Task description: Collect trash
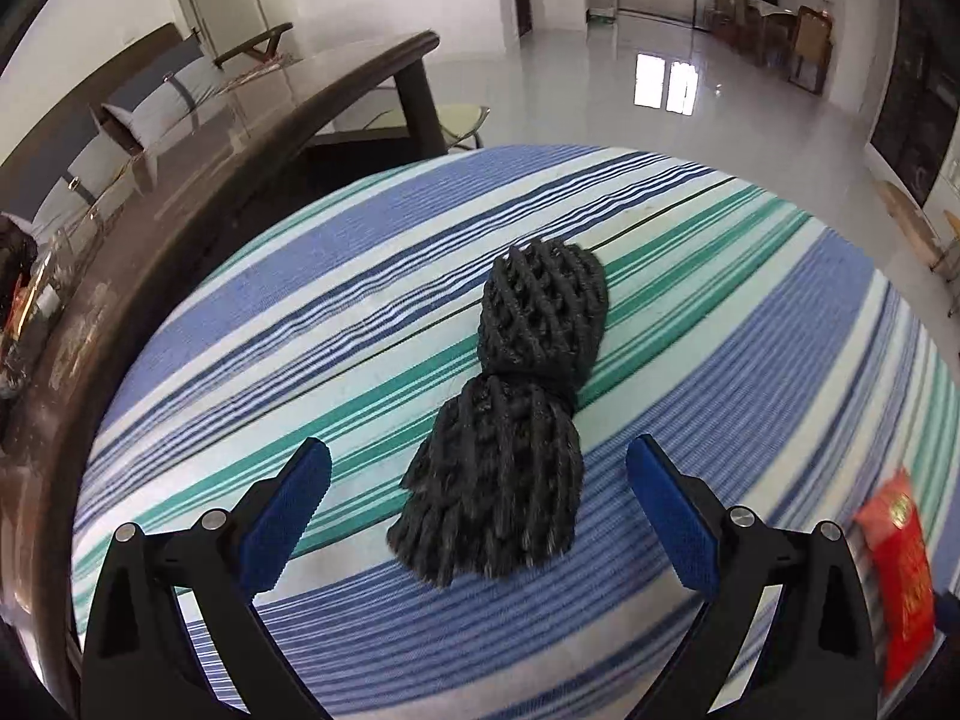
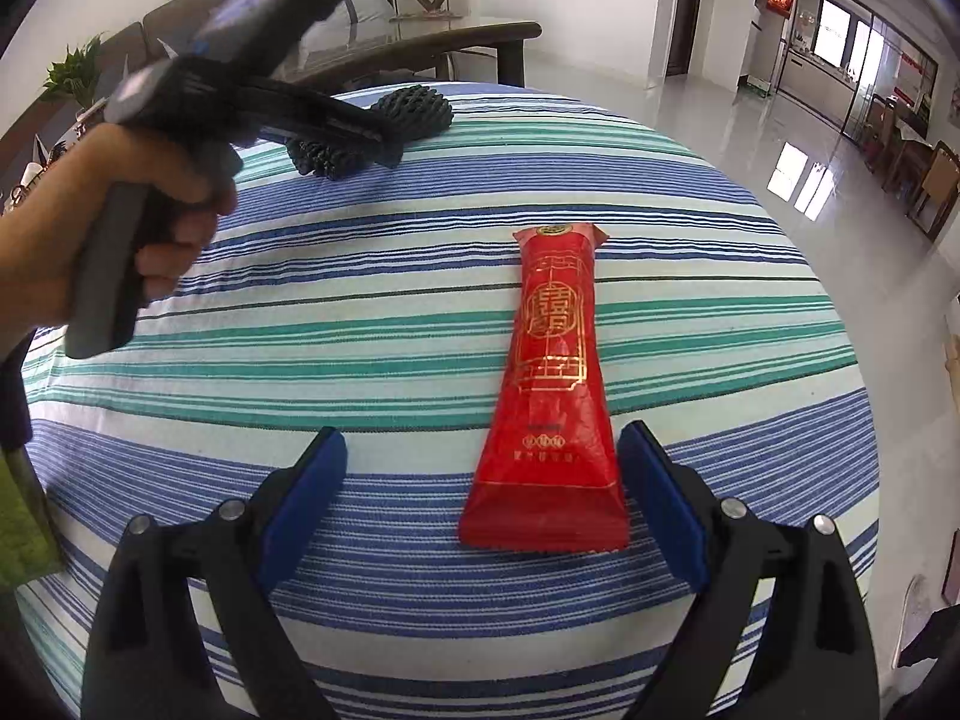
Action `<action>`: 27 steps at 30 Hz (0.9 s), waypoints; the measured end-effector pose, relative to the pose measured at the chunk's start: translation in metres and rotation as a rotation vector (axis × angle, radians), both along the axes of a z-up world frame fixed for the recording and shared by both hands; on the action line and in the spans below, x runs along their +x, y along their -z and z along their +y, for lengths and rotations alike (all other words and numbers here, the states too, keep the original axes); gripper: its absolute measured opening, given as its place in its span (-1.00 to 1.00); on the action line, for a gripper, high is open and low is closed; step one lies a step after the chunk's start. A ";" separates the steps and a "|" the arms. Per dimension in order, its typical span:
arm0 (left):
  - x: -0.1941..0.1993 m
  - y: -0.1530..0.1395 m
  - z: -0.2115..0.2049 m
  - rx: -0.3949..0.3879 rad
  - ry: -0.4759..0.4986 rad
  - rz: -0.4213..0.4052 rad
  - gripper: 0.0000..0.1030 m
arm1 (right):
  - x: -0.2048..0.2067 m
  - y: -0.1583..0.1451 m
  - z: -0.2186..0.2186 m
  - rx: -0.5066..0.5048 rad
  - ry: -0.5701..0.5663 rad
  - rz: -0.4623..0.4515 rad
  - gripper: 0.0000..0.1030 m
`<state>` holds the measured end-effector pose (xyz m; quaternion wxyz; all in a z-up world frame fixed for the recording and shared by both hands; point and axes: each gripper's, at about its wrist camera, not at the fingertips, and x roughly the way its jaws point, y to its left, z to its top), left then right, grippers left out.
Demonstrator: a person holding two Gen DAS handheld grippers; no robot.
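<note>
A black foam net point(image 1: 510, 420), pinched in at its middle, lies on the blue and green striped cloth point(image 1: 750, 372). My left gripper point(image 1: 479, 449) is open, its blue pads on either side of the net's near end and clear of it. In the right wrist view a red wrapper point(image 2: 552, 372) with gold print lies flat on the cloth. My right gripper point(image 2: 483, 435) is open; the wrapper's wide near end lies between its fingers, close to the right pad, untouched. A hand point(image 2: 120, 222) holds the left gripper point(image 2: 360, 132) over the net point(image 2: 414, 114). The wrapper point(image 1: 900, 576) shows blurred at the left view's right edge.
A dark wooden table with a glass top point(image 1: 240, 138) stands close beyond the cloth's left side, a sofa point(image 1: 156, 102) behind it. Glossy white floor point(image 1: 600, 102) stretches past the cloth's far edge. Something green point(image 2: 24, 516) sits at the cloth's near left.
</note>
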<state>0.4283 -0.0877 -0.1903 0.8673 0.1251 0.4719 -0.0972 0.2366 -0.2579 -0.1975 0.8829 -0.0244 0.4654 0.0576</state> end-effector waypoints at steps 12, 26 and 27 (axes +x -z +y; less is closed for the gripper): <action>-0.060 -0.005 0.030 -0.133 -0.033 -0.030 -0.23 | 0.000 0.000 0.000 0.002 0.001 0.000 0.73; -0.240 -0.015 0.097 -0.184 -0.190 -0.041 -0.18 | 0.004 -0.010 0.010 -0.051 -0.021 0.019 0.39; -0.244 -0.014 0.096 -0.190 -0.188 -0.038 -0.17 | 0.007 -0.010 0.010 -0.040 -0.026 0.032 0.07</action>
